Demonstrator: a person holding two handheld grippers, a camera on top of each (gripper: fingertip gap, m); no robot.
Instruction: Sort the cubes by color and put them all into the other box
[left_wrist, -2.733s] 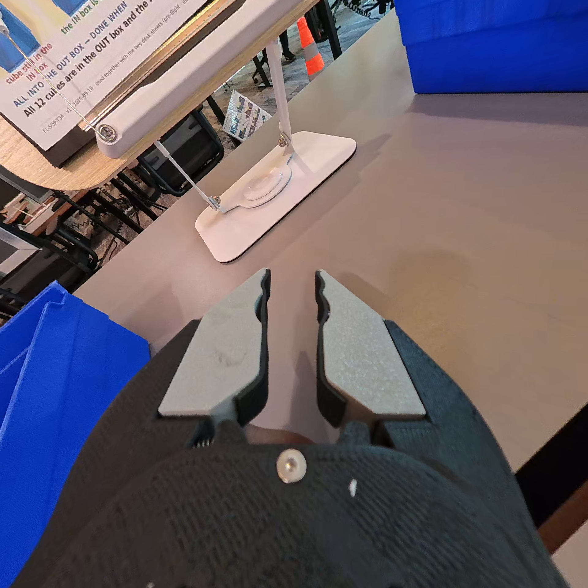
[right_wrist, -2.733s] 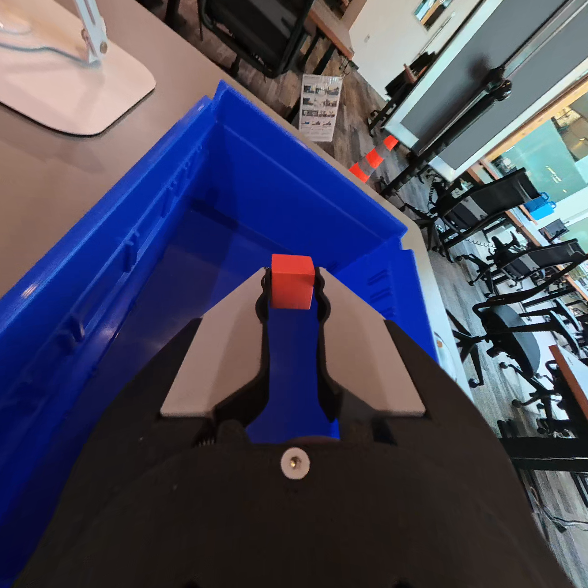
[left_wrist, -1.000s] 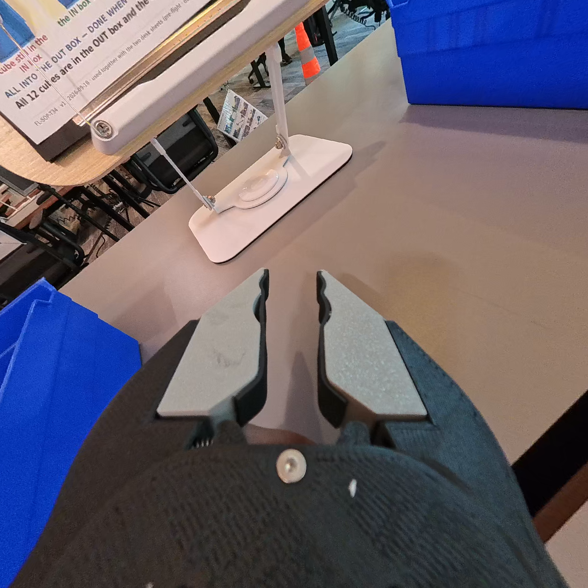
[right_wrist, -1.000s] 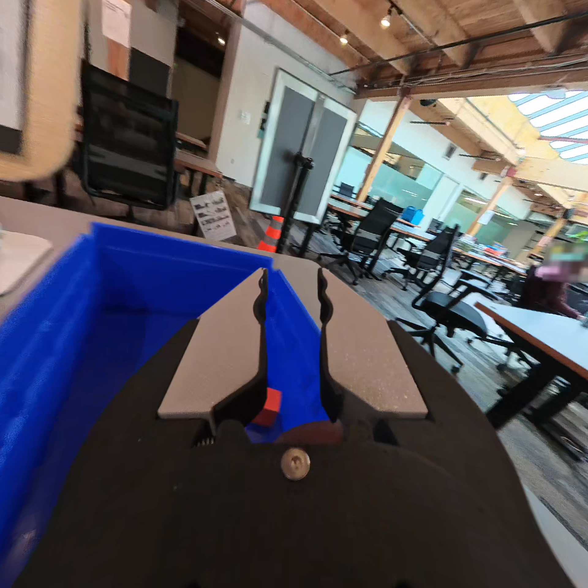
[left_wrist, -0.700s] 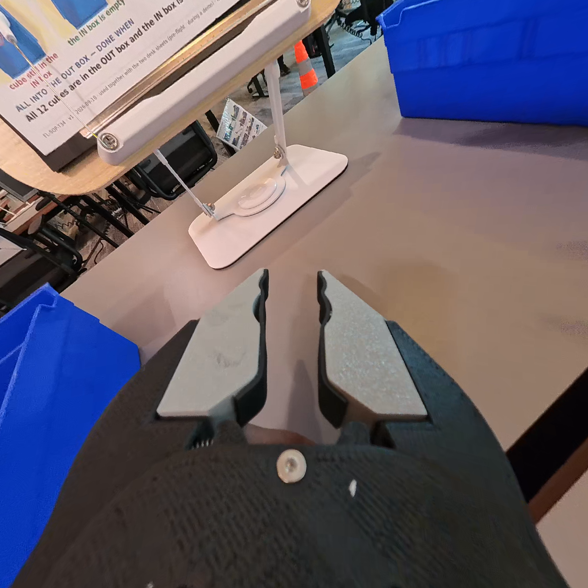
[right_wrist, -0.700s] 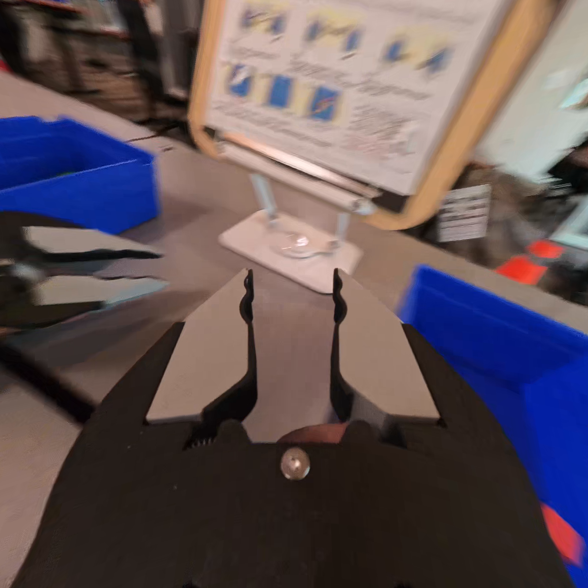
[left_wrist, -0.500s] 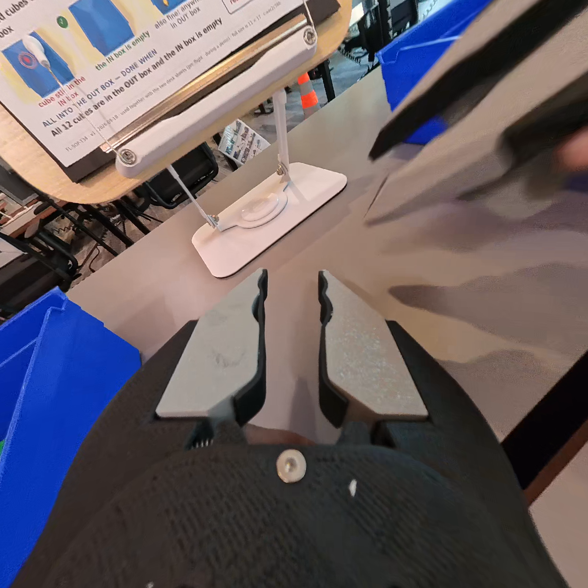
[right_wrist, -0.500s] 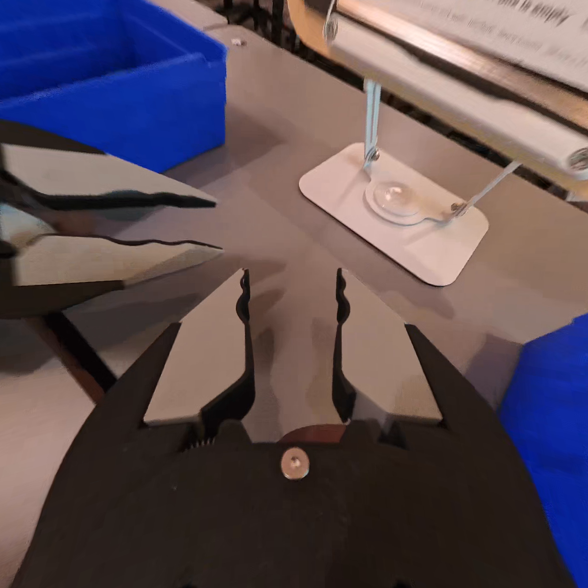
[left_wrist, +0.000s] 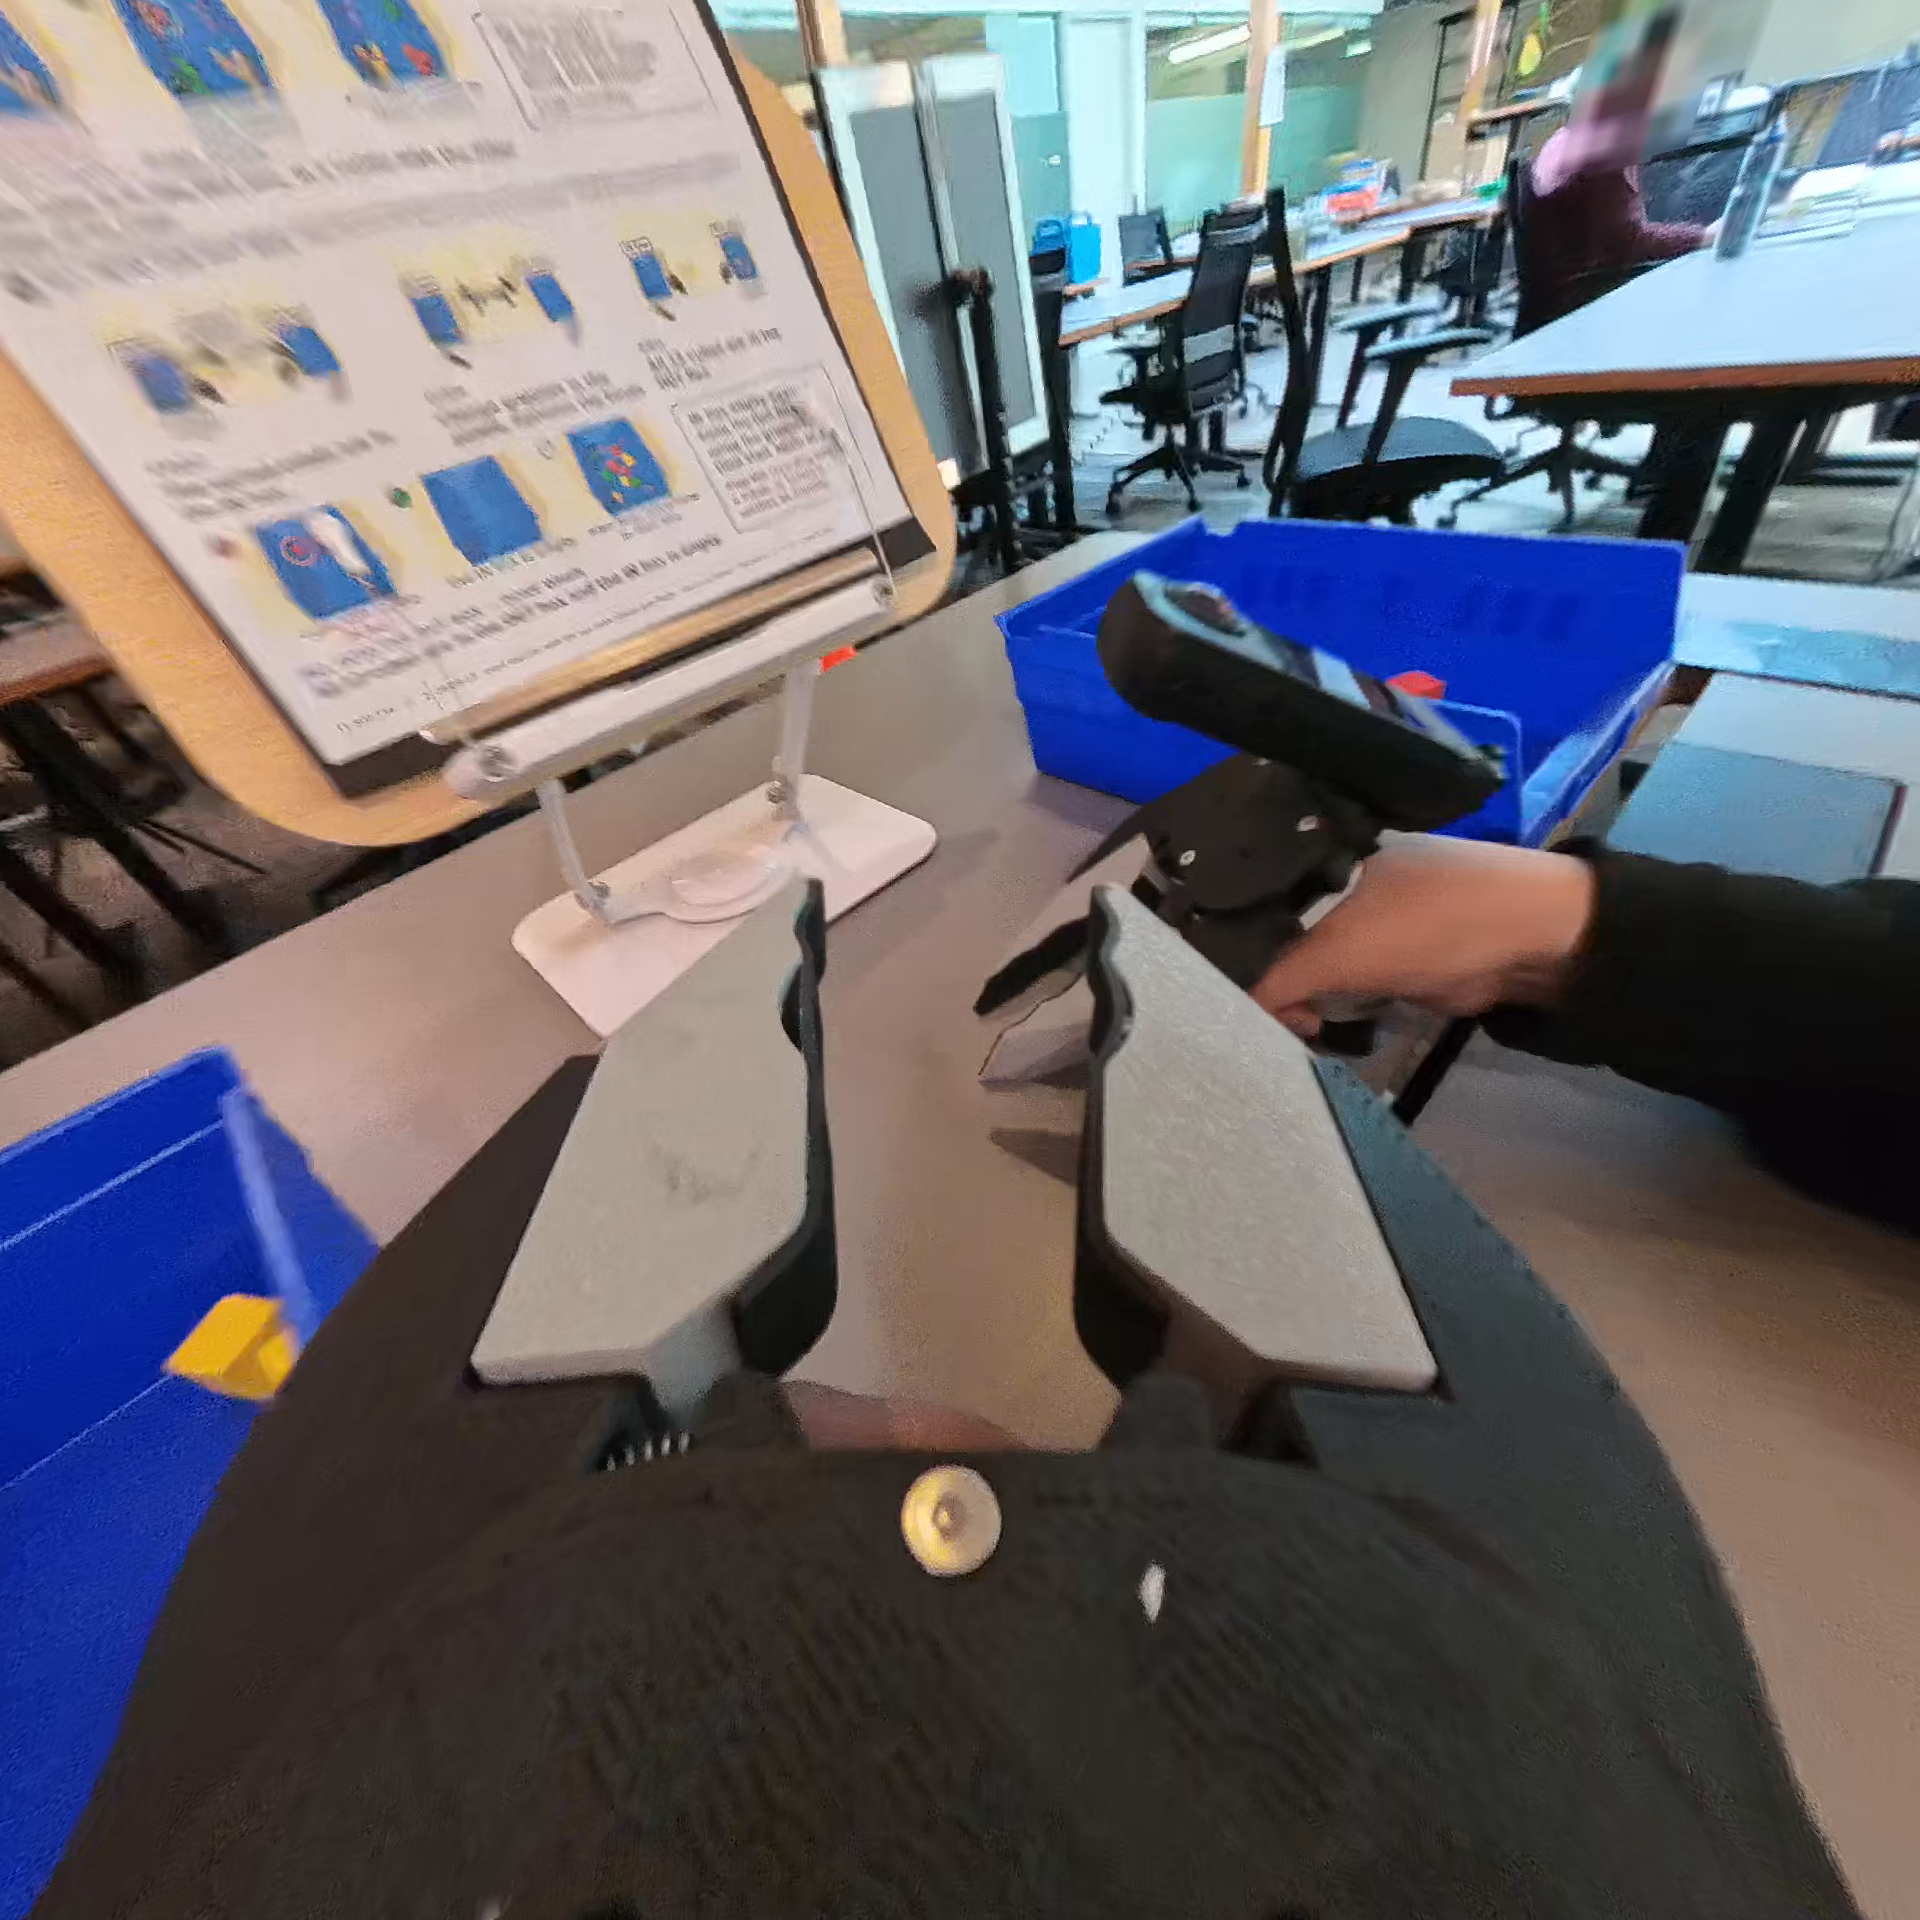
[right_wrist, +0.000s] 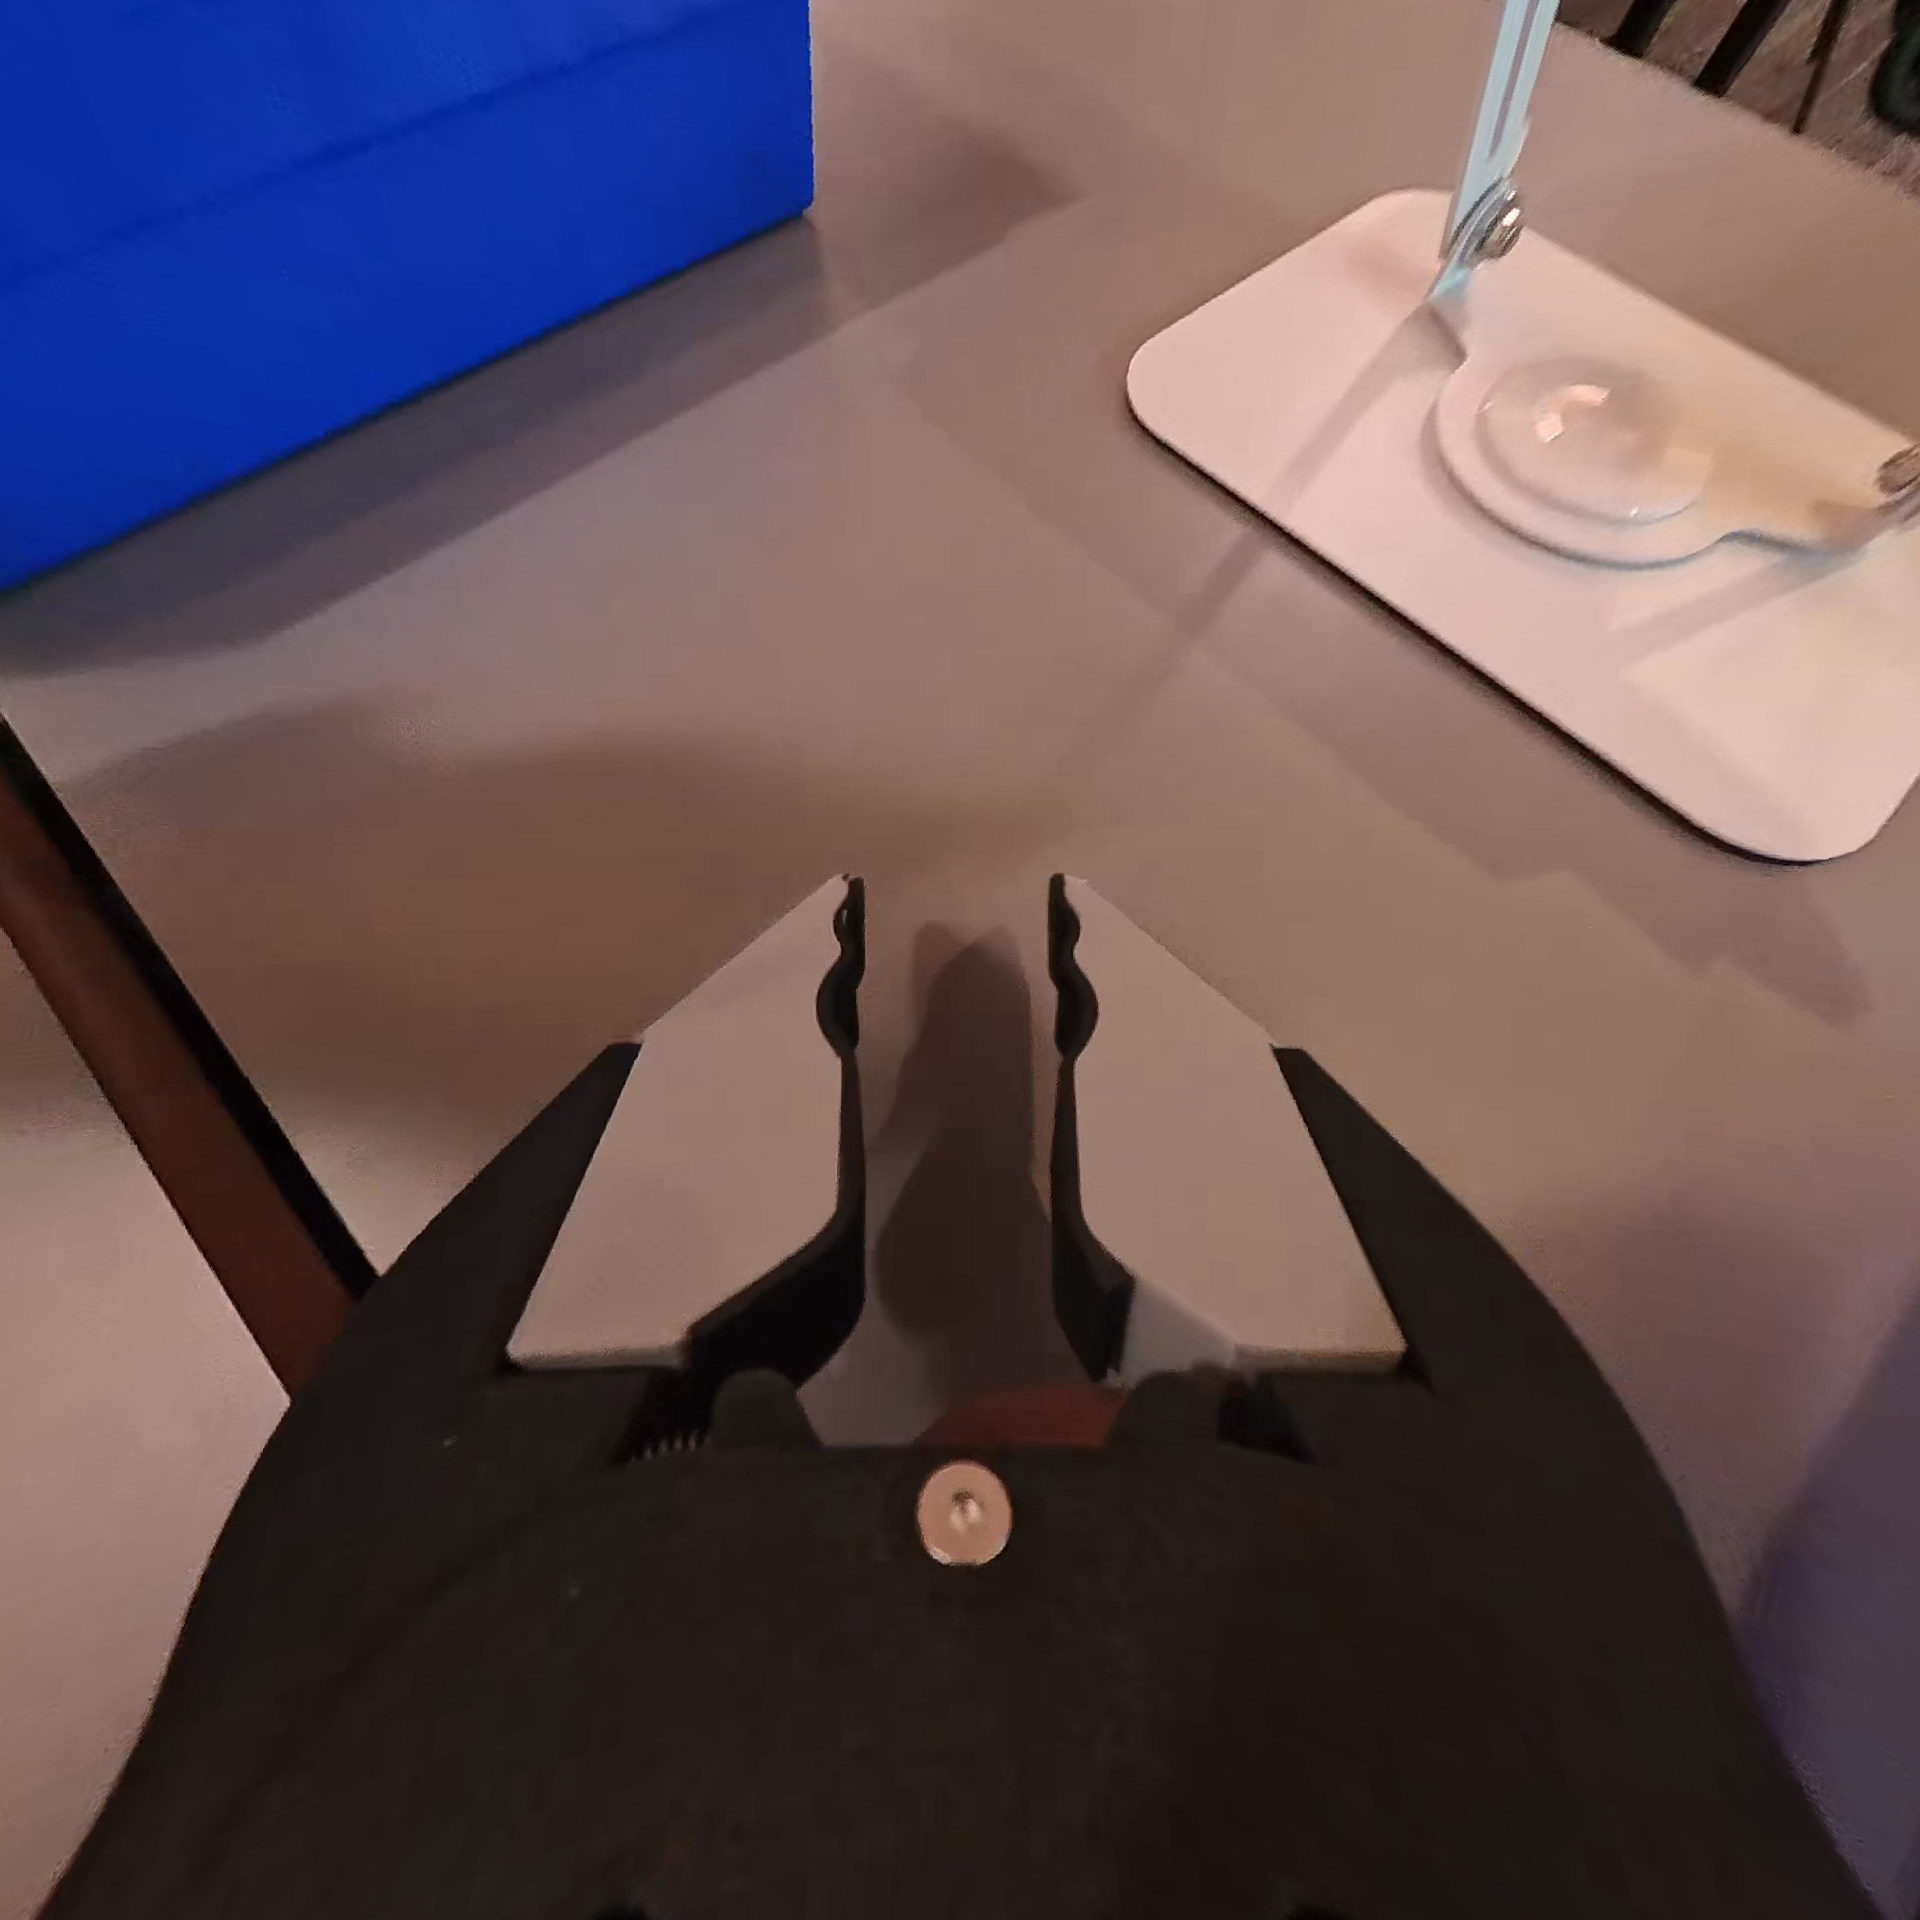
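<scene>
Grey laminate covered the desk (left_wrist: 436, 997), and both pairs of tongs hung above it with nothing between their fingers. The left tongs (left_wrist: 951, 935) stood released, their grey pads parted over bare desk, pointing toward the white base of a document stand (left_wrist: 727, 894) that carried a printed instruction sheet (left_wrist: 416, 343). At the lower left of the left wrist view lay a blue box (left_wrist: 125, 1226), and a yellow cube (left_wrist: 234, 1359) showed inside it near its rim. Farther off to the right sat a second blue box (left_wrist: 1351, 623), with a red cube (left_wrist: 1415, 684) visible in it behind the other tool. The right tongs (left_wrist: 1023, 1013) appeared there too, gripped by a hand (left_wrist: 1434, 935) in a dark sleeve, low over the desk between the stand and that second box. In the right wrist view, the right tongs (right_wrist: 951, 904) were likewise released, empty, tips close above the desk surface, with the stand's base (right_wrist: 1558, 499) ahead to the right and a blue box wall (right_wrist: 364, 208) at the upper left.
</scene>
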